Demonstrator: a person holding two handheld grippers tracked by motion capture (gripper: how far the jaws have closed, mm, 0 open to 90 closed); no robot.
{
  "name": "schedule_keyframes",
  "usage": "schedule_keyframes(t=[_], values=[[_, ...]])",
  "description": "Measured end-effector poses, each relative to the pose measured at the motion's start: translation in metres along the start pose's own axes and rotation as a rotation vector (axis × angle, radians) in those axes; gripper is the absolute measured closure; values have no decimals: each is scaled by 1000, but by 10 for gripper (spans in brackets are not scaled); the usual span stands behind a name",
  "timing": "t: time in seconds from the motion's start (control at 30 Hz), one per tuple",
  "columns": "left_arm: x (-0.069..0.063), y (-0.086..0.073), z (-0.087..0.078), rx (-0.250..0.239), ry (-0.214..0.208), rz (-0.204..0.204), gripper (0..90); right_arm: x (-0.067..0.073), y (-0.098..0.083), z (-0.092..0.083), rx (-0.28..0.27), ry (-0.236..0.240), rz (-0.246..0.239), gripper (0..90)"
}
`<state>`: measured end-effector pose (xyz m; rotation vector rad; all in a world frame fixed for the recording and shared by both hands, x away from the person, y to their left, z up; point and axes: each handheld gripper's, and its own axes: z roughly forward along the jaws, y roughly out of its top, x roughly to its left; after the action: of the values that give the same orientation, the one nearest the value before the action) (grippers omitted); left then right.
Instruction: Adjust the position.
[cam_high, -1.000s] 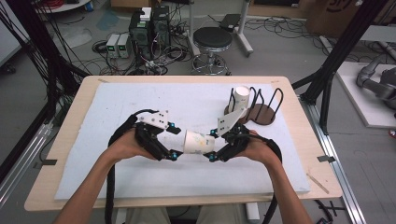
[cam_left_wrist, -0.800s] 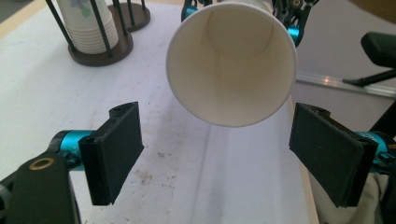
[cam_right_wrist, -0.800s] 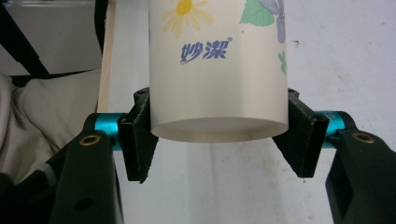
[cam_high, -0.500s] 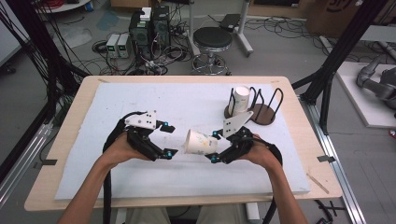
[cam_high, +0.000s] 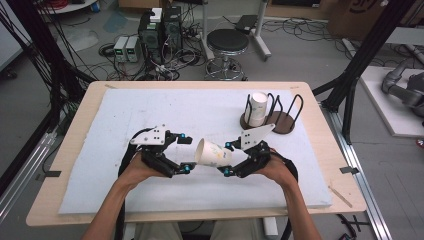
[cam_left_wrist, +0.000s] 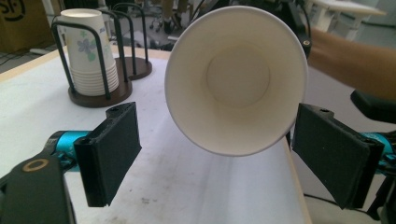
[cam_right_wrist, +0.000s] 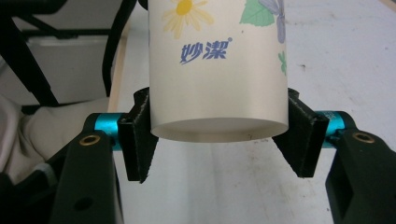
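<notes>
Left gripper (cam_high: 187, 152): held in the person's left hand over the white mat, left of the cup. Its jaws have just been opening and stand wide apart. In the left gripper view the two black pads (cam_left_wrist: 111, 151) flank the cup's mouth with a clear gap on each side, neither touching it.

Paper cup (cam_high: 212, 153): between the two grippers, above the front middle of the mat, lying on its side with the open mouth towards the left gripper and the base towards the right one. White, with a flower print and blue lettering on its wall (cam_right_wrist: 217, 65). The left gripper view looks straight into its empty inside (cam_left_wrist: 237, 77).

Right gripper (cam_high: 227, 159): held in the person's right hand, right of the cup. Its jaws are clamped on the cup near the base, one pad (cam_right_wrist: 137, 135) pressed on each side of the wall.

Cup rack (cam_high: 280, 121): a dark round base with black wire hoops, at the far right of the mat, well apart from both grippers.

Stacked cups (cam_high: 258, 107): upright in the rack's left hoop, nested one in another.

White mat (cam_high: 150, 107): covers most of the wooden table (cam_high: 70, 150).
</notes>
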<state>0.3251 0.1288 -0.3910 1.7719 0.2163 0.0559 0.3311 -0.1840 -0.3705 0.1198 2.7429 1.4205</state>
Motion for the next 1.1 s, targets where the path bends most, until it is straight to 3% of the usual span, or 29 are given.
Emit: schedule_keyframes(t=[0.13,0.4,1.1], values=[[-3,-3,3,10,-10,6,151,-1,-6,0,-30,4,14,373],[-3,-4,10,-16,-26,4,151,-1,-10,3,-58,18,22,373],[-3,1,39,-25,-71,13,149,-1,-9,6,-68,29,6,373]])
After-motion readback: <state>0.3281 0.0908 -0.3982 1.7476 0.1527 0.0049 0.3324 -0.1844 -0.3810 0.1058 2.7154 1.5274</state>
